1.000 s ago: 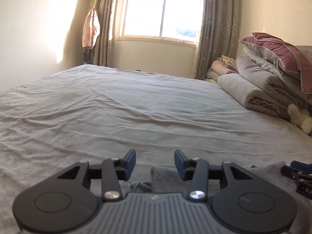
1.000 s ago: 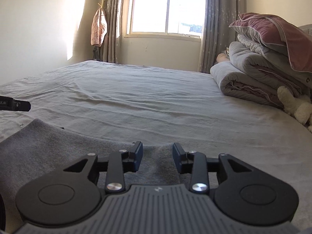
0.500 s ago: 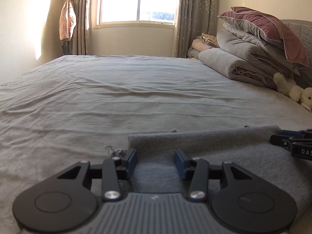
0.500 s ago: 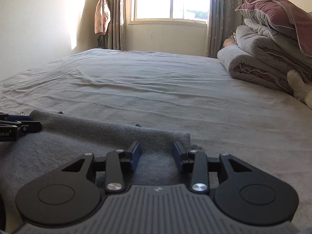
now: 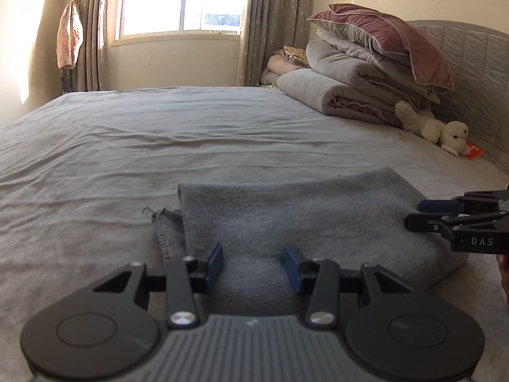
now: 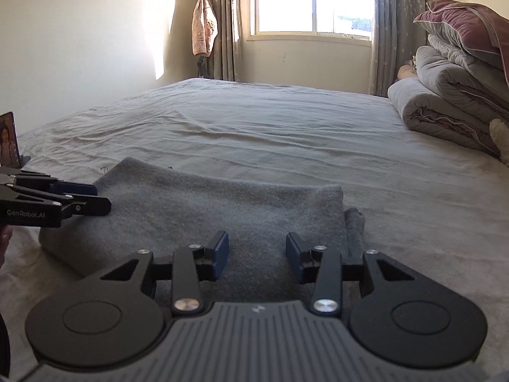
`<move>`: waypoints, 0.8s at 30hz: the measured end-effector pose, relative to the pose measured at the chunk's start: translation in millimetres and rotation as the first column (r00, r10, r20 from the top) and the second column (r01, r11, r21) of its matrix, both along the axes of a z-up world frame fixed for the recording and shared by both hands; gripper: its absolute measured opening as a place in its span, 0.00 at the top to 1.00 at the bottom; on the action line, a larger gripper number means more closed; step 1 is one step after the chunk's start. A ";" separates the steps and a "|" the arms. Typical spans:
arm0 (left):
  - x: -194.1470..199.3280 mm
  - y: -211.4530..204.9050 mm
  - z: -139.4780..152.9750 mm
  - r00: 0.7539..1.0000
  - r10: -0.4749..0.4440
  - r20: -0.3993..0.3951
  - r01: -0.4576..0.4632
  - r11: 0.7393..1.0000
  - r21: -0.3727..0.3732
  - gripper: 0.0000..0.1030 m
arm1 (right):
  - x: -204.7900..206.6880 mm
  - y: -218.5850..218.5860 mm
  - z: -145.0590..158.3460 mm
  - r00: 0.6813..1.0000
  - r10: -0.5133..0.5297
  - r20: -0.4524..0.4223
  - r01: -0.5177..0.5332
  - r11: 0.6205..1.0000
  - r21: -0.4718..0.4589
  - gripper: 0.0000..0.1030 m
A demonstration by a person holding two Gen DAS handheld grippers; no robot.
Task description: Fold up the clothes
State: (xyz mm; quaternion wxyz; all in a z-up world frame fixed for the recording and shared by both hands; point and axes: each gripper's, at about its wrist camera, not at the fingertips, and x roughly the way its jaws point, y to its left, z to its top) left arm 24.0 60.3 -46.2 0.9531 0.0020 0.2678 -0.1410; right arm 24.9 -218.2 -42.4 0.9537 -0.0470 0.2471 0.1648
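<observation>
Jaws: left gripper gaping, empty; right gripper opening, empty.
Garment: grey cloth lying crosswise beneath both grippers.

A wide bed under a wrinkled grey sheet is carrying everything, stretching back toward the window wall. A folded grey knit garment is lying flat on the sheet near the front edge, with a frayed hem corner sticking out from under its left side. At the head end, rolled and folded grey quilts are sitting stacked on the sheet under a mauve pillow, and a white plush toy is lying just beside them against the padded headboard, next to a small red item.
</observation>
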 end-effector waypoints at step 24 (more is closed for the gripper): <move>36.1 85.3 -15.5 0.904 0.067 -0.422 -0.279 0.840 -0.466 0.44 | 15.0 24.2 15.7 1.000 0.002 -0.023 0.001 0.990 0.142 0.53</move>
